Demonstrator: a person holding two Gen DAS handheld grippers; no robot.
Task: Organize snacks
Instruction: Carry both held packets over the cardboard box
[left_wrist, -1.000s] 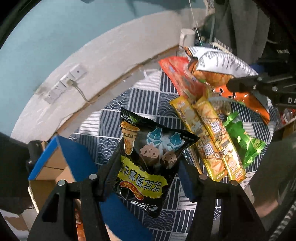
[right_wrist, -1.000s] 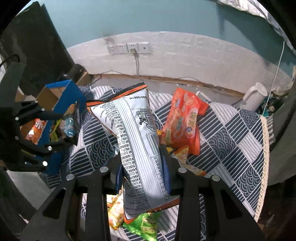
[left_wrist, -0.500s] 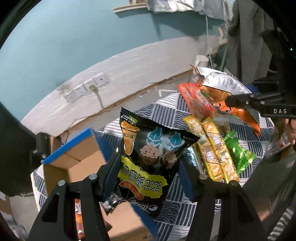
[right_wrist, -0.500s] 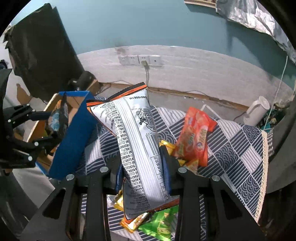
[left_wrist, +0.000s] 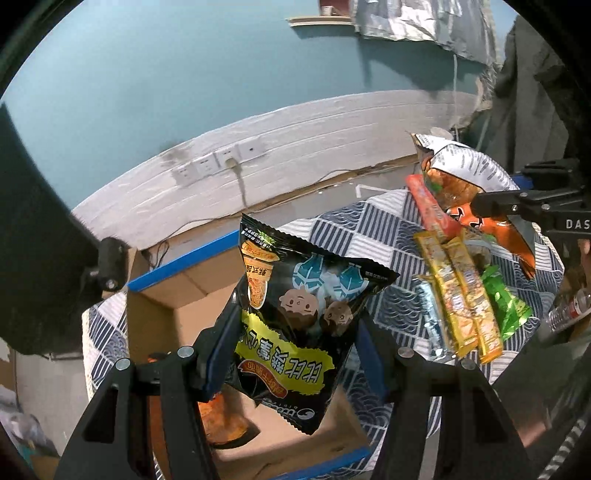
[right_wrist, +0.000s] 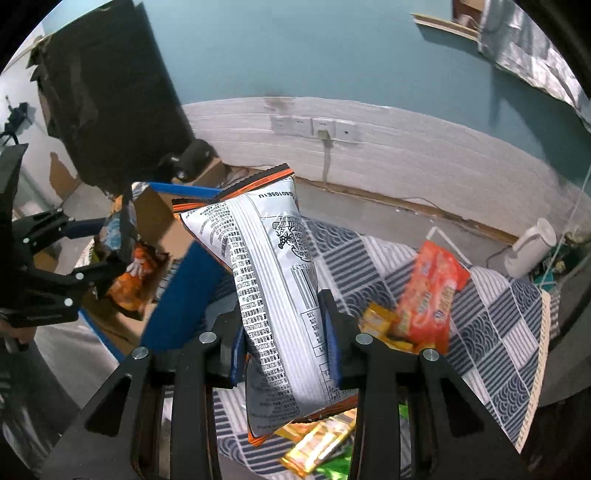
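Left wrist: black snack bag (left_wrist: 303, 325) between claw (left_wrist: 295, 354) fingers.

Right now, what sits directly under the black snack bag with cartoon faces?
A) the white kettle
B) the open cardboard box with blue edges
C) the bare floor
B: in the left wrist view the left gripper holds the black snack bag over the open cardboard box.

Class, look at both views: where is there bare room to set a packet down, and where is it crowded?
Free: the cardboard box floor behind the orange bag, and the patterned cloth right of the red packet. Crowded: the yellow bars and green packet pile.
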